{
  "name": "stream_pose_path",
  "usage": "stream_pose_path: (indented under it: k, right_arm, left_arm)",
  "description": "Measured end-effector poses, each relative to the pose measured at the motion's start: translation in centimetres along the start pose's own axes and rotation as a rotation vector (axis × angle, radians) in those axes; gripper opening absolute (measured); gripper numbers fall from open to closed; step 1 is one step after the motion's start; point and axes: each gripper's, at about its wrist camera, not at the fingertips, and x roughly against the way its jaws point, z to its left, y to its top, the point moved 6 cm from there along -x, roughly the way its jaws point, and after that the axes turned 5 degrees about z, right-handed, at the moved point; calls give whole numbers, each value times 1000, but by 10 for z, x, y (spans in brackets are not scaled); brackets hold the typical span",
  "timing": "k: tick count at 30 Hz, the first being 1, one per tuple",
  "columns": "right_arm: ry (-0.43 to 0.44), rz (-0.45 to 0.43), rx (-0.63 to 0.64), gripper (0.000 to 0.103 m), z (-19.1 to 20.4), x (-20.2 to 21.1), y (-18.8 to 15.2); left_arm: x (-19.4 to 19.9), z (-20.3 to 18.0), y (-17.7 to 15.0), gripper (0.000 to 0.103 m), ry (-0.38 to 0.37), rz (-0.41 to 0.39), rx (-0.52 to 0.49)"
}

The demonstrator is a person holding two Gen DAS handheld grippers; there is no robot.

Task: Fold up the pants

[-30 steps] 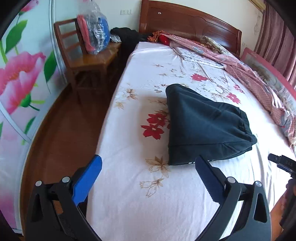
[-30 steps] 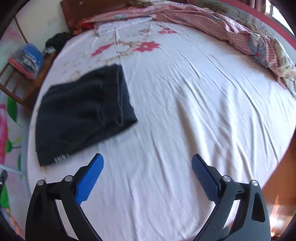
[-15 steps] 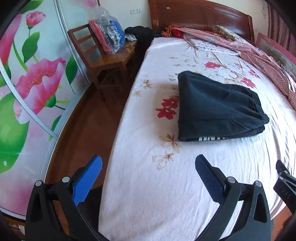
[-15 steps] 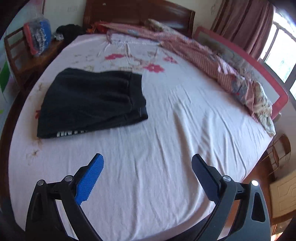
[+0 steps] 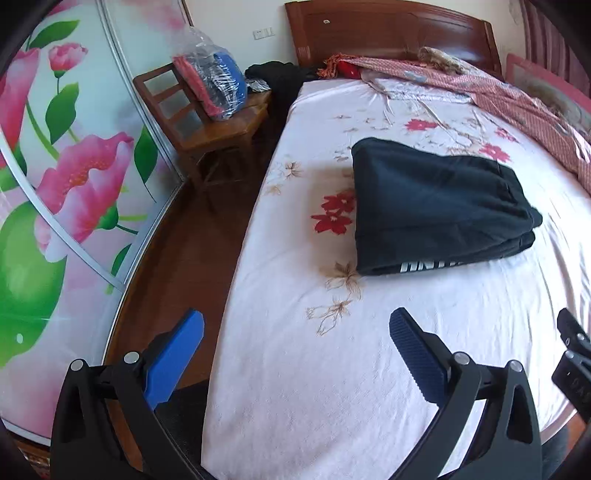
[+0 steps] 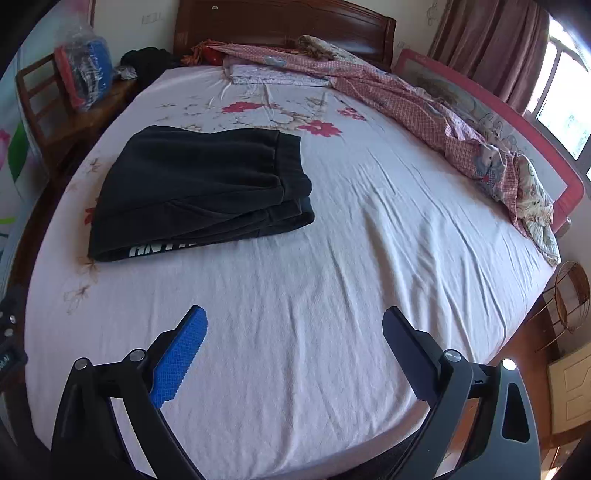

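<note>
The black pants (image 5: 436,206) lie folded in a flat stack on the left half of the bed (image 5: 332,387); white lettering shows on the near edge. They also show in the right wrist view (image 6: 199,192). My left gripper (image 5: 295,332) is open and empty, held back over the bed's near left corner, well short of the pants. My right gripper (image 6: 293,328) is open and empty above the bare sheet (image 6: 332,295), to the right of and nearer than the pants.
A wooden chair (image 5: 207,122) with a plastic-wrapped bundle (image 5: 214,81) stands left of the bed. A floral wardrobe door (image 5: 55,184) lines the left wall. A red checked quilt (image 6: 424,110) lies along the bed's far right side. A headboard (image 6: 280,26) is behind.
Both grippers have pulled back and up from the pants, so more of the bed and room shows. The pants lie still in the same folded stack. Both grippers stay open.
</note>
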Motion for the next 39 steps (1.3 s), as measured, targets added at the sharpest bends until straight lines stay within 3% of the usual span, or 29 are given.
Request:
stream_pose_path:
  k: [8, 39]
  right_arm:
    - [18, -43, -55, 95, -8, 18, 22]
    - [54, -5, -53, 95, -4, 12, 15]
  left_arm:
    - [5, 0, 10, 101, -20, -22, 19]
    - [4, -1, 9, 101, -67, -1, 26]
